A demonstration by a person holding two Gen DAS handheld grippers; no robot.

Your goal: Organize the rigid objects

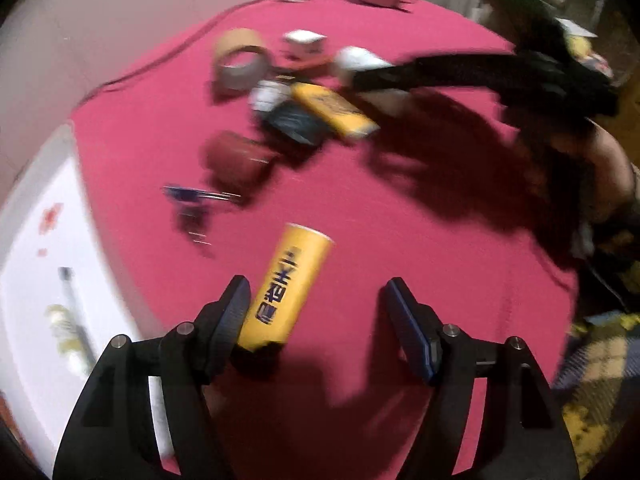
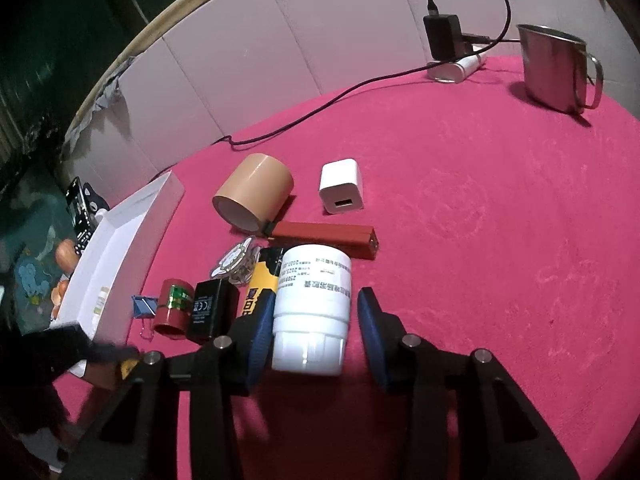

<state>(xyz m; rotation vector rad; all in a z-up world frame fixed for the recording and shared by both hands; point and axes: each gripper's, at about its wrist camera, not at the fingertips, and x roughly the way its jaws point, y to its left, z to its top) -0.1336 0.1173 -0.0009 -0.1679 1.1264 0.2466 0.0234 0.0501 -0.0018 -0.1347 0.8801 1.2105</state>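
Observation:
A yellow tube [image 1: 289, 286] with dark lettering lies on the red cloth between the fingers of my left gripper [image 1: 320, 300]. The tube rests against the left pad, and a wide gap separates it from the right pad, so the gripper is open. A white plastic bottle [image 2: 312, 312] lies between the fingers of my right gripper [image 2: 316, 298]. Its left pad touches the bottle and a thin strip of cloth shows at the right pad. The left wrist view shows the right gripper [image 1: 380, 76] blurred beside the white bottle [image 1: 354, 60].
Clustered beyond the bottle are a brown tape roll [image 2: 256, 192], a white charger cube [image 2: 341, 192], a red bar [image 2: 328, 236], a yellow box [image 2: 260, 284], a black adapter [image 2: 212, 308], a red can [image 2: 172, 308] and a blue clip [image 2: 144, 305]. A white tray [image 2: 120, 240] stands left, a steel mug [image 2: 556, 68] far right.

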